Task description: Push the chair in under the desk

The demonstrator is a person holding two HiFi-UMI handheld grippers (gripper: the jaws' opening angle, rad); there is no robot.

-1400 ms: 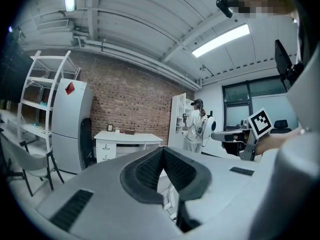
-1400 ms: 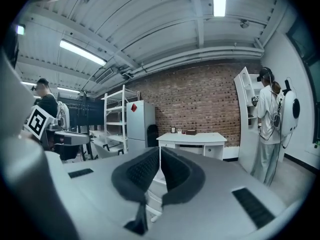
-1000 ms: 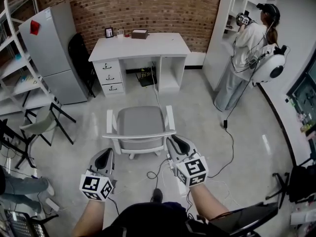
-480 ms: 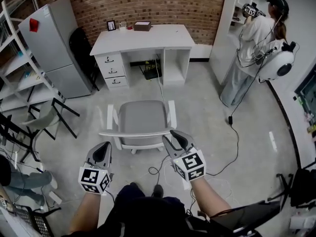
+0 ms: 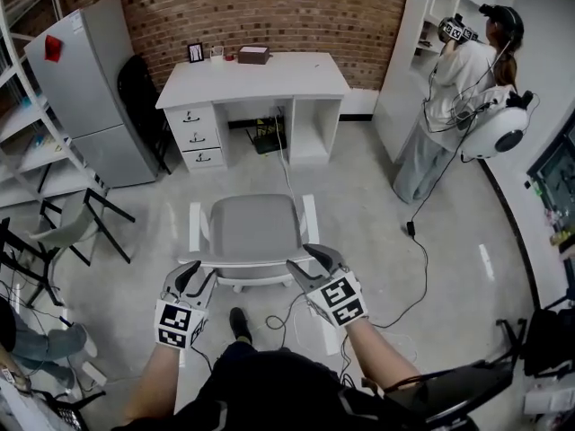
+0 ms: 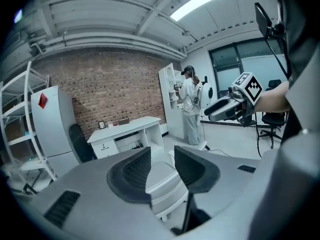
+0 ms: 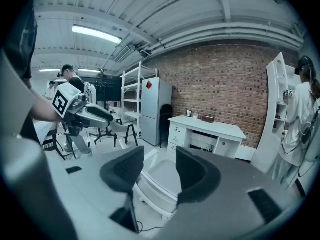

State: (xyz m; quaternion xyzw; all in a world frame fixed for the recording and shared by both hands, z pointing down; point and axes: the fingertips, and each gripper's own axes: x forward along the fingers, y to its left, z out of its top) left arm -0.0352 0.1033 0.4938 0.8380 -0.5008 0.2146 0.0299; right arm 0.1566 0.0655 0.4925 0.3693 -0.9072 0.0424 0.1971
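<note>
The left gripper [image 5: 194,278] and right gripper [image 5: 314,260] both have spread jaws that have just been opening and pinch nothing. Just ahead, the top edge of the chair [image 5: 254,227] back lines up with each gap. Beyond it, open floor [image 5: 234,173] runs to the desk [image 5: 256,77].

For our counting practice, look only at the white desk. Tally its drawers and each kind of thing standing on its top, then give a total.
Drawers: 3
Picture frame: 1
Small cup: 1
Brown box: 1
Total: 6
</note>
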